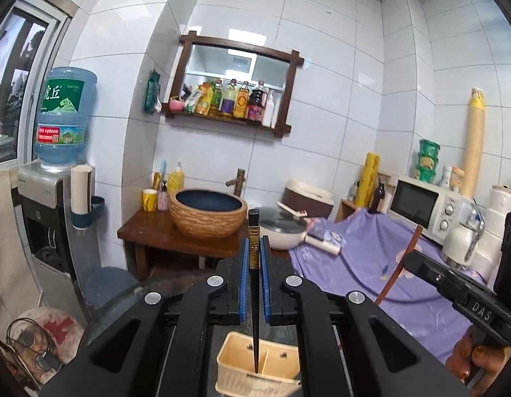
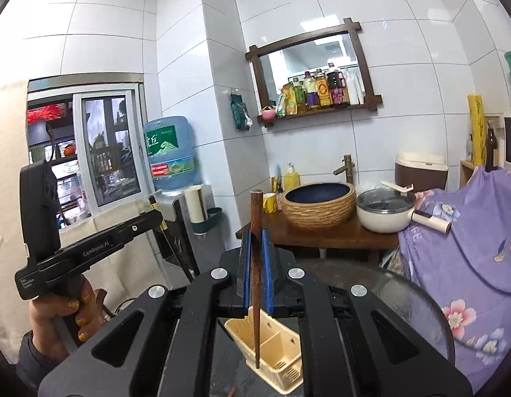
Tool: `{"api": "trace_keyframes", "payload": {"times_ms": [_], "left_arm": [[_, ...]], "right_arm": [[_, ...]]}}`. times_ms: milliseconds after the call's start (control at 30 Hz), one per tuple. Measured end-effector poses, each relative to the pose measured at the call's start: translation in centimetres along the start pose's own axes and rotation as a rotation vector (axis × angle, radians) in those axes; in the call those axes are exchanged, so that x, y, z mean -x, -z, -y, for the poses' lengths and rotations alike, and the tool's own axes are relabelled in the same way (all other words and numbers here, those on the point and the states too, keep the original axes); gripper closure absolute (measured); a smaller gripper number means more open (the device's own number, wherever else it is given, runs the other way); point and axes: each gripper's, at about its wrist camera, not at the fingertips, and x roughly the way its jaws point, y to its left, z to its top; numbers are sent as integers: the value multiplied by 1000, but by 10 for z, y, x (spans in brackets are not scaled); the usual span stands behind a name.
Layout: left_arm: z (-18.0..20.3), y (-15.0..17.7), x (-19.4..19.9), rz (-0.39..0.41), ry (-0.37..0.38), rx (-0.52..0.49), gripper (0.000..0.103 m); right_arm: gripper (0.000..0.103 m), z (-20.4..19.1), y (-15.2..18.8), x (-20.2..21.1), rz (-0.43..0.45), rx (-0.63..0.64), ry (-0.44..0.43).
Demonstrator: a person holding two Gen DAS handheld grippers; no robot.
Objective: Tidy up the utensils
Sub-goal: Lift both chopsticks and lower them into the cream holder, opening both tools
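Pinching a black chopstick between its blue pads, the left gripper holds the stick nearly upright, gold-banded butt end above the pads and thin tip pointing down into a cream plastic utensil basket. The tip hangs over the basket's middle divider, in line with its left compartment; whether it touches the floor of the basket cannot be told.

The right gripper is likewise clamped on a reddish-brown wooden chopstick, held upright with its square top above the blue pads and its point down inside the left compartment of the same basket, close beside the divider.

Each gripper shows in the other's view, held by a hand at the frame edge: the right one at the right of the left view, the left one at the left of the right view.

Beyond them stand a woven-sided basin on a wooden counter, a lidded white pan, a purple floral cloth and a water dispenser.
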Motion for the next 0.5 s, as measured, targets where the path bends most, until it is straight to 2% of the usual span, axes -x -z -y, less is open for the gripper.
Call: {"api": "trace_keyframes", "payload": {"times_ms": [133, 233, 500], "left_arm": [[1, 7, -24, -10, -36, -7, 96], [-2, 27, -41, -31, -57, -17, 96], [-13, 76, -66, -124, -44, -3, 96]], "right_arm": [[96, 5, 8, -19, 4, -1, 47], [96, 12, 31, -36, -25, -3, 75], [95, 33, 85, -66, -125, -78, 85]]}}
